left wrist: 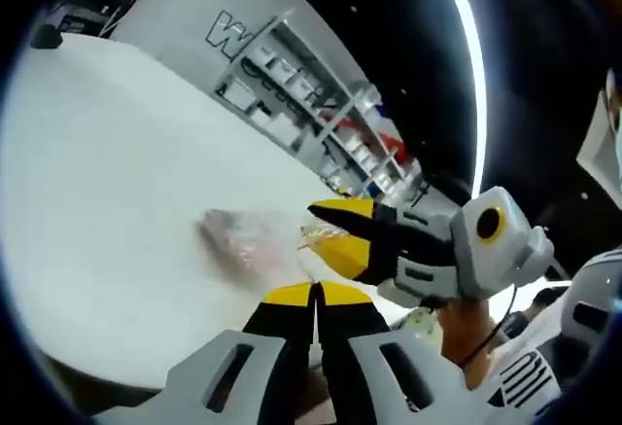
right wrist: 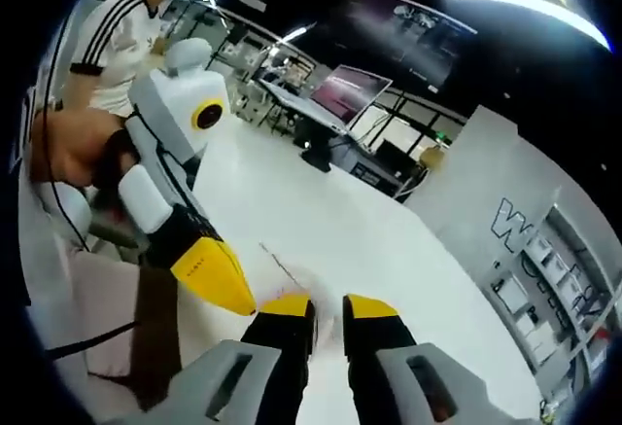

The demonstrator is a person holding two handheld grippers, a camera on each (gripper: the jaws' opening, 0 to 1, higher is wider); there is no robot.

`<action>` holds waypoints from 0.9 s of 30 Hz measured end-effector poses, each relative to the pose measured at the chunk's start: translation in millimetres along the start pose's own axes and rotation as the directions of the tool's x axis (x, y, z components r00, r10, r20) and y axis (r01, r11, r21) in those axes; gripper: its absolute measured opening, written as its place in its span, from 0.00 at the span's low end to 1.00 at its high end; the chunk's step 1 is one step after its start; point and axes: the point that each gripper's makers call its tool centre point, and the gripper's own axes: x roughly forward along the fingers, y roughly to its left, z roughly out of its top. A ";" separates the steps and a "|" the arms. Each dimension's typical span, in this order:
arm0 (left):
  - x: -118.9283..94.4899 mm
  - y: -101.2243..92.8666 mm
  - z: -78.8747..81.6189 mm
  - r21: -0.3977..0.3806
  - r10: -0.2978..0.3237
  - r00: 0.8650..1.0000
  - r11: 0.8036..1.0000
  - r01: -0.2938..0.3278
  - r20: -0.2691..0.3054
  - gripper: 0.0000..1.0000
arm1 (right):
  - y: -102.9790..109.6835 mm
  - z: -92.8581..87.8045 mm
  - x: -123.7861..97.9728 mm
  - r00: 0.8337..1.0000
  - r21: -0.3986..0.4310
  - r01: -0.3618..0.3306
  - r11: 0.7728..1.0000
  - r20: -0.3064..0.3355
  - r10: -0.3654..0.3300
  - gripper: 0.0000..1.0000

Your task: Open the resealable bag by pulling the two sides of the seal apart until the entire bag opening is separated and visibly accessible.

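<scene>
1. A white tabletop (left wrist: 117, 172) carries the things; its surface is plain and matte.
2. A clear resealable bag (left wrist: 238, 235) lies blurred on it, toward 5 o'clock of the tabletop's visible surface in the left gripper view.
3. In the right gripper view, the tabletop (right wrist: 321, 240) stretches toward 1 o'clock.

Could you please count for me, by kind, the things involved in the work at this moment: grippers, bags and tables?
Grippers: 2, the left gripper and the right gripper
Resealable bags: 1, the clear bag, blurred, lying on the table
Tables: 1, the white table
Total: 4
</scene>
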 end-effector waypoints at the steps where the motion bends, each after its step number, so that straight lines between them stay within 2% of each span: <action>1: 0.2 -0.1 0.4 0.001 0.000 1.000 1.000 0.000 0.002 0.01 | 1.6 -2.8 0.0 1.000 0.012 -0.006 1.000 -0.007 0.006 0.09; 4: 1.1 -0.5 -0.9 0.020 -0.001 1.000 1.000 0.001 -0.002 0.01 | -2.6 -2.7 -0.4 1.000 0.030 0.012 0.999 0.003 -0.012 0.07; 6: 1.7 -2.3 -0.7 0.043 -0.007 1.000 0.999 0.007 0.000 0.02 | -10.3 3.5 -1.8 0.998 0.043 0.043 0.998 0.038 -0.045 0.02; 9: 2.2 -3.1 5.2 0.170 -0.005 1.000 0.985 0.001 0.024 0.03 | -17.0 7.7 -1.7 0.995 0.064 0.070 0.995 0.070 -0.075 0.00; 10: 1.9 -1.0 7.3 0.231 0.014 0.999 0.973 -0.020 0.032 0.08 | -20.3 7.7 -1.0 0.993 0.076 0.082 0.994 0.080 -0.088 0.00; 11: 2.0 1.7 9.6 0.292 0.036 0.999 0.955 -0.046 0.040 0.18 | -22.5 8.0 -0.8 0.991 0.086 0.090 0.992 0.088 -0.097 0.00; 14: 1.0 6.7 14.9 0.449 0.084 0.995 0.888 -0.099 0.053 0.31 | -30.7 8.5 -0.2 0.985 0.155 0.102 0.983 0.125 -0.122 0.00; 16: 0.9 6.6 19.5 0.465 0.089 0.994 0.878 -0.110 0.068 0.37 | -36.0 6.2 0.7 0.983 0.193 0.098 0.976 0.137 -0.126 0.00; 18: 0.7 7.4 26.3 0.473 0.091 0.992 0.872 -0.122 0.089 0.46 | -38.9 4.8 1.4 0.982 0.213 0.092 0.973 0.142 -0.124 0.00; 20: 1.2 9.5 33.8 0.496 0.098 0.988 0.857 -0.143 0.116 0.55 | -40.2 4.5 2.3 0.982 0.228 0.086 0.970 0.146 -0.121 0.00; 22: 4.2 13.5 40.8 0.545 0.109 0.985 0.822 -0.165 0.134 0.61 | -40.7 4.4 3.6 0.982 0.236 0.080 0.969 0.149 -0.117 0.00; 25: 12.8 17.3 49.7 0.590 0.102 0.983 0.788 -0.175 0.155 0.66 | -42.2 3.5 6.5 0.982 0.245 0.073 0.967 0.151 -0.112 0.00; 27: 22.0 18.9 65.2 0.631 0.075 0.976 0.752 -0.189 0.202 0.72 | -45.5 3.2 7.8 0.982 0.252 0.075 0.965 0.151 -0.115 0.00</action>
